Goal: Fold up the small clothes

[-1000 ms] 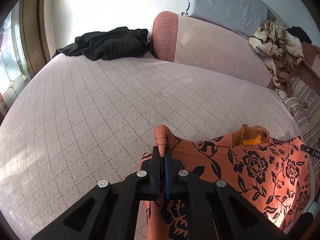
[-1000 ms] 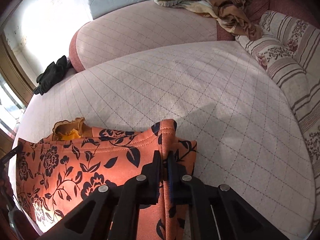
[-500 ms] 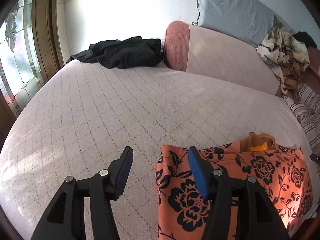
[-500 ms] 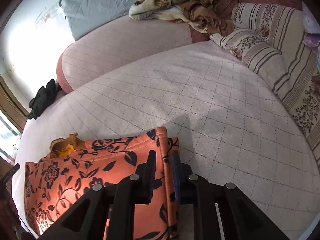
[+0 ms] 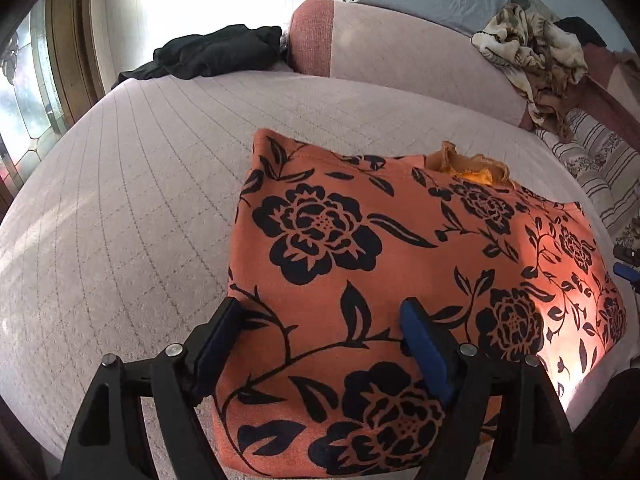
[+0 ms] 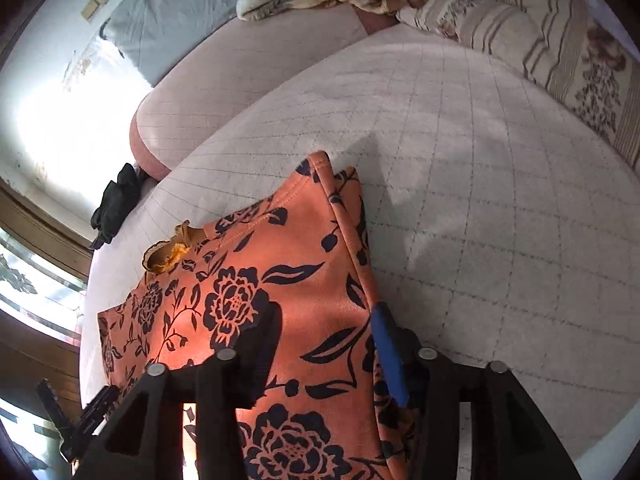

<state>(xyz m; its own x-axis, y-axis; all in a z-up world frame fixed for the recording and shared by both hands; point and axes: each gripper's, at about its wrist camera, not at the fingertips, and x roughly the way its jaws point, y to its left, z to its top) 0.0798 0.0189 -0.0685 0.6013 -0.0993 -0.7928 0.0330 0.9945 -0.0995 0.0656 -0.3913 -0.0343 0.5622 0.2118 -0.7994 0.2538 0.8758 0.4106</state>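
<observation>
Lying flat near the front edge of the quilted bed [image 5: 132, 184], the orange floral garment [image 5: 400, 264] has its far hem and ruffled collar [image 5: 468, 164] turned toward the bed's middle. Wide bare quilt stretches to its left and beyond it, up to the bolster [image 5: 400, 56] at the far edge. A black garment [image 5: 216, 52] sits at the far left corner, a crumpled patterned cloth [image 5: 532, 52] on the bolster's right end, striped pillows [image 6: 560, 40] along the right edge. Both grippers tilt steeply down over the garment's near part. The left gripper [image 5: 320, 328] is opening, fingers spread above the fabric, gripping nothing. The right gripper [image 6: 324, 340] is also opening, straddling the garment's right edge without pinching it.
</observation>
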